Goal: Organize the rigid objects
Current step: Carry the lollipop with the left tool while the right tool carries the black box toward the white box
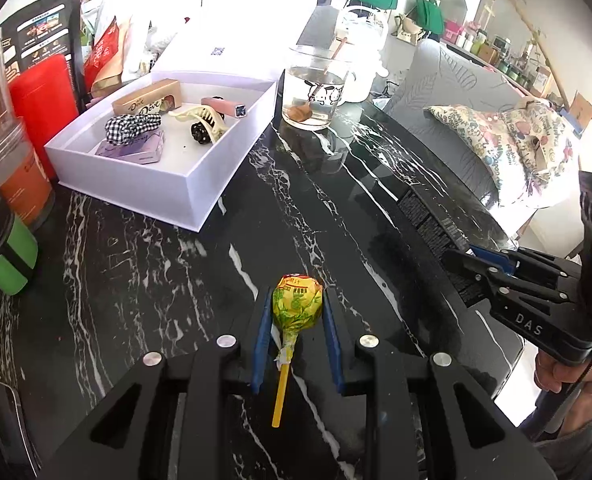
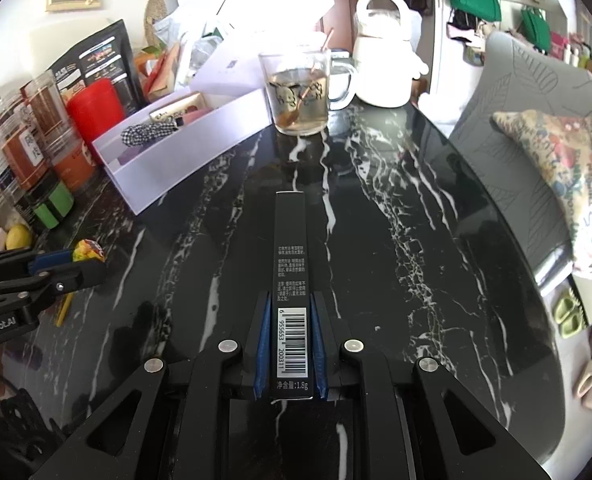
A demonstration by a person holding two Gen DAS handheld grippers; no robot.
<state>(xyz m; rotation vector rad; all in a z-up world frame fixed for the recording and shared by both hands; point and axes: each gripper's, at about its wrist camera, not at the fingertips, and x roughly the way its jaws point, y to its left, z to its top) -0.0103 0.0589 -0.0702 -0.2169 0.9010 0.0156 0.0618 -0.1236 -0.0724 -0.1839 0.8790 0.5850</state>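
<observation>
My left gripper (image 1: 297,308) is shut on a yellow-green wrapped lollipop (image 1: 296,305); its yellow stick (image 1: 280,396) points back toward me. It also shows in the right wrist view (image 2: 88,251). My right gripper (image 2: 290,304) is shut on a long black box with a barcode (image 2: 291,248), which points forward over the black marble table (image 2: 396,220); the box also shows in the left wrist view (image 1: 436,232). A white open box (image 1: 199,184) stands at the far left and holds a Dove bar (image 1: 145,100), a checked scrunchie (image 1: 133,126), a cream hair claw (image 1: 201,120) and a purple tin (image 1: 133,150).
A glass mug of liquid (image 1: 316,92) stands behind the white box, with a white kettle (image 2: 384,60) beyond. Jars and a red canister (image 1: 41,112) line the left edge. A grey chair with a patterned cushion (image 1: 508,140) is to the right.
</observation>
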